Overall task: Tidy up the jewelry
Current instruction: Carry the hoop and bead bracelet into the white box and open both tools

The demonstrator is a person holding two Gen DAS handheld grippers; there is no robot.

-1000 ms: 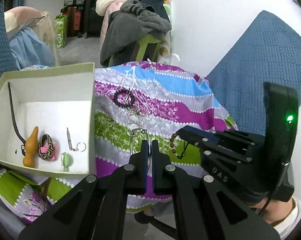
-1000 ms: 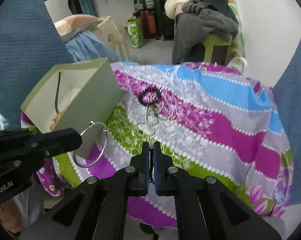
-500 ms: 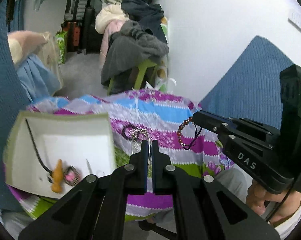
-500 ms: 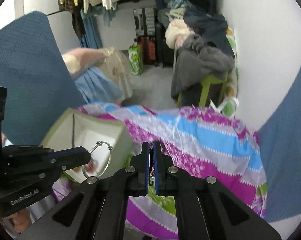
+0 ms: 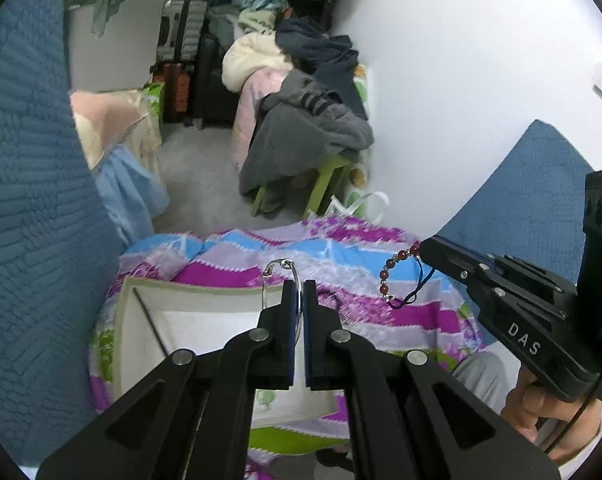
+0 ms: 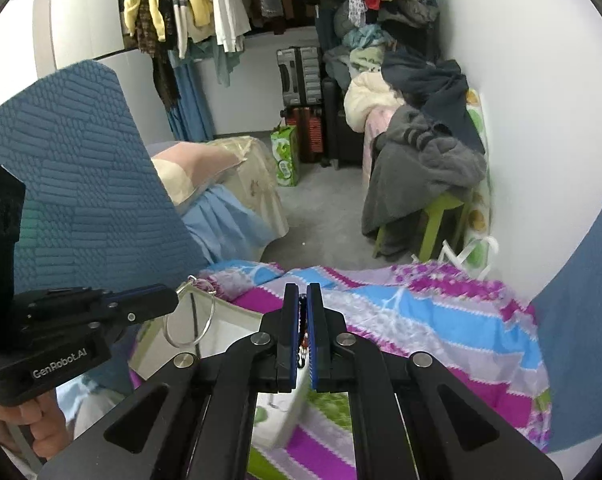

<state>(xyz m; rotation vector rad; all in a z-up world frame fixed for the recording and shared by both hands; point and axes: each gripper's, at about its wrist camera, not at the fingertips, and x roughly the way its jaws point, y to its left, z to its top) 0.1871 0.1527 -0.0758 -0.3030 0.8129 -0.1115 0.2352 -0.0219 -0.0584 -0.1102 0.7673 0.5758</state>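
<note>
My left gripper (image 5: 299,292) is pinched tight on a thin silver hoop (image 5: 281,285), which stands up out of the fingertips with its clasp at the top. My right gripper (image 6: 302,300) is closed just as hard on the dark cord of a bead bracelet (image 5: 397,276); seen from the left camera, the red-brown beads hang in a loose loop below that gripper's tip. Both pieces are in the air above the striped cloth (image 5: 381,320), and the open white box (image 5: 119,320) sits low on that cloth, under and left of the hoop.

I judge the step in hand to be carrying both pieces to the box. To do it well, I would bring one gripper over the box at a time, so the two tools do not crowd each other at the rim. The hoop is stiff and thin: I should lower it close to the box floor before opening, or it may bounce or roll out. The bracelet swings freely, so I should move it slowly, let the loop settle inside the walls, and only then let go. The cord could snag on my pad, so I should open wide and lift straight up. What already lies in the box is mostly hidden behind my own fingers.
</note>
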